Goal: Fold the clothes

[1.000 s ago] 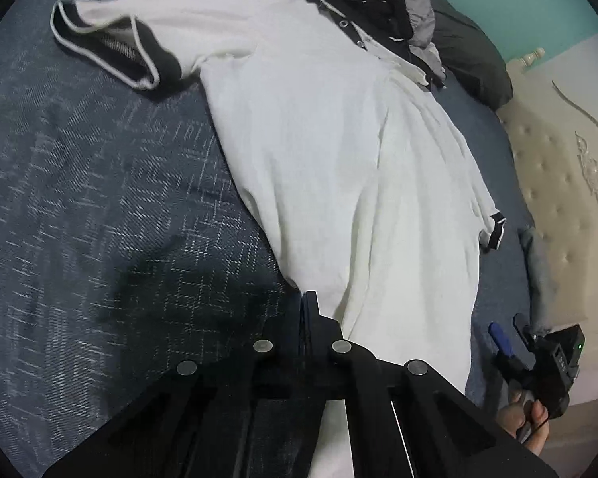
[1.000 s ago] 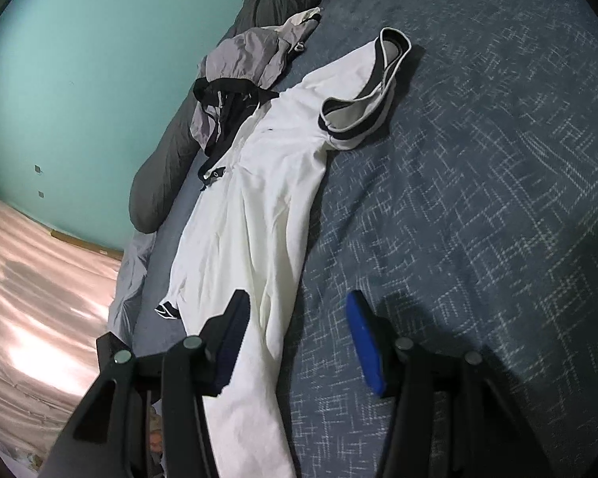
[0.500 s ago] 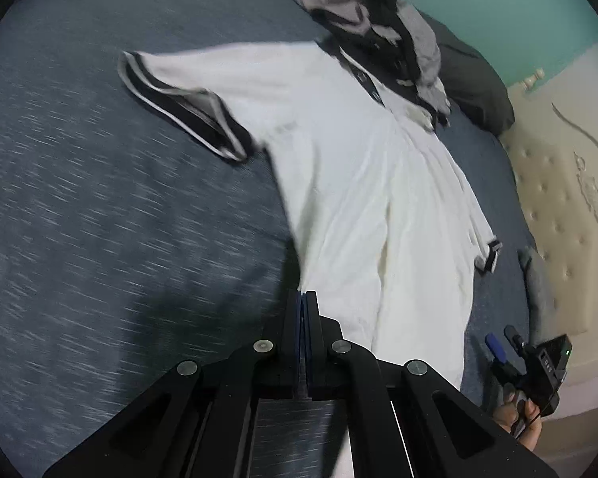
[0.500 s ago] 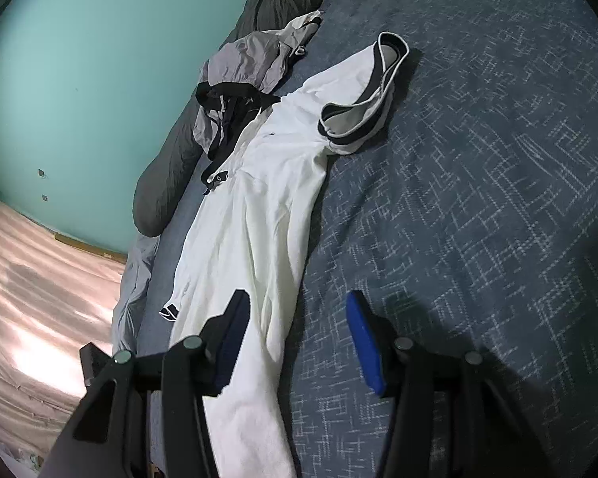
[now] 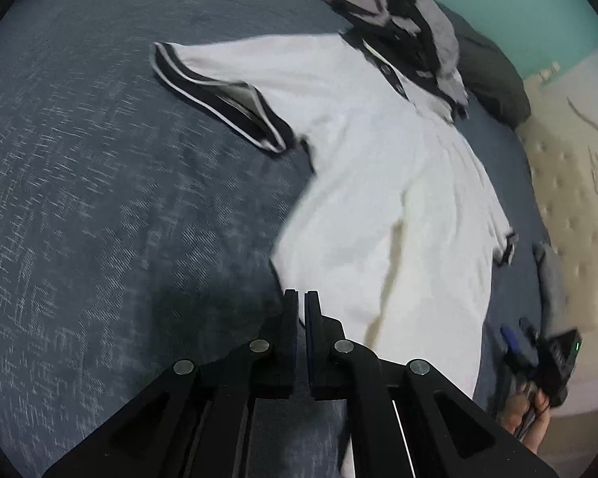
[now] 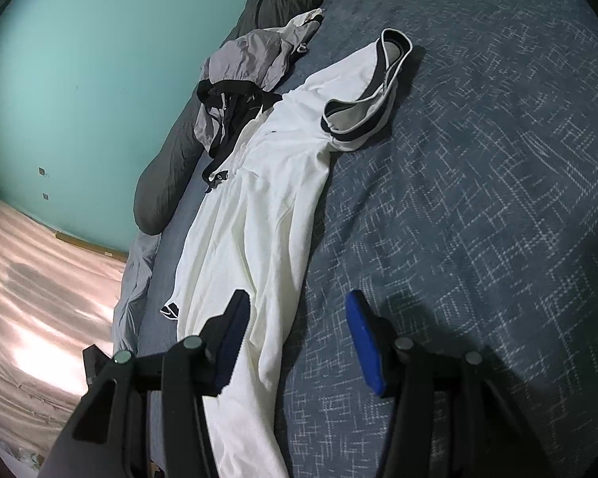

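Note:
A white polo shirt [image 5: 378, 159] with black-trimmed sleeves lies stretched out on the dark blue bedcover [image 5: 99, 199]. My left gripper [image 5: 301, 302] is shut to a thin slit, and the shirt's side edge runs right up to its fingertips and looks raised there. In the right wrist view the shirt [image 6: 259, 219] runs away from me. My right gripper [image 6: 299, 310] is open just above its lower part, its left pad over the cloth and its blue right pad over the bedcover [image 6: 478, 199]. The left wrist view also shows a hand holding that right gripper [image 5: 538, 354].
A crumpled grey and black garment [image 6: 243, 67] lies by the shirt's collar. A dark bolster pillow [image 6: 163, 183] rests along the teal wall. A beige tufted headboard [image 5: 570, 199] borders the bed on the right in the left wrist view.
The left gripper has drawn back, pulling the shirt's side edge inward so the body looks narrower and creased. Its fingers now show a thin slit. The right gripper has barely moved.

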A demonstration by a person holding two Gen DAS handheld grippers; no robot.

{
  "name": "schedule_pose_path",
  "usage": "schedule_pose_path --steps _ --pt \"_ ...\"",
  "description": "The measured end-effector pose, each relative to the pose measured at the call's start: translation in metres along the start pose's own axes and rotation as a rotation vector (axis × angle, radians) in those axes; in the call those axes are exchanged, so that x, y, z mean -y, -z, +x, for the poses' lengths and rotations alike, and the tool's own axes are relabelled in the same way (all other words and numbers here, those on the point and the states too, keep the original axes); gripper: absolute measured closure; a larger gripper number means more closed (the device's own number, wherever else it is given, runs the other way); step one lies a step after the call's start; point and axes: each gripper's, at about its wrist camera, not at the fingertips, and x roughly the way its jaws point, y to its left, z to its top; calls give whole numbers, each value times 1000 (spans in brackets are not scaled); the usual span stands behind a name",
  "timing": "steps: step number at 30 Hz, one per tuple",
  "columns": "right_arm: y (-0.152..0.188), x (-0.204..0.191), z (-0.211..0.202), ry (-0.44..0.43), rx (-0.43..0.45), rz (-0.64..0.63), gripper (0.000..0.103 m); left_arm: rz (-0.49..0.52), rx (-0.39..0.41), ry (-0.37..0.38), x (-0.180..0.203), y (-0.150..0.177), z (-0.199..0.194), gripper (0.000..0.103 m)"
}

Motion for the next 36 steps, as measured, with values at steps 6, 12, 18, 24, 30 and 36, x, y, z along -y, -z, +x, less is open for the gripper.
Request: schedule_pose_path --steps 6,12,18,24,30,36 --pt "0 -3 -3 -12 6 -3 51 57 -62 15 31 14 21 80" --pt "-2 -3 -6 -22 8 4 51 11 -76 -21 33 17 42 80" --pt "-4 -2 -8 -33 12 10 51 -6 -69 -45 33 17 52 92" --pt "-9 4 -12 -34 24 30 51 -16 -51 -18 33 14 41 101" --pt "-9 7 -13 -39 23 43 51 -10 -7 10 29 12 12 102" --pt "-9 5 -13 -42 19 35 51 -1 64 -6 18 7 -26 102"
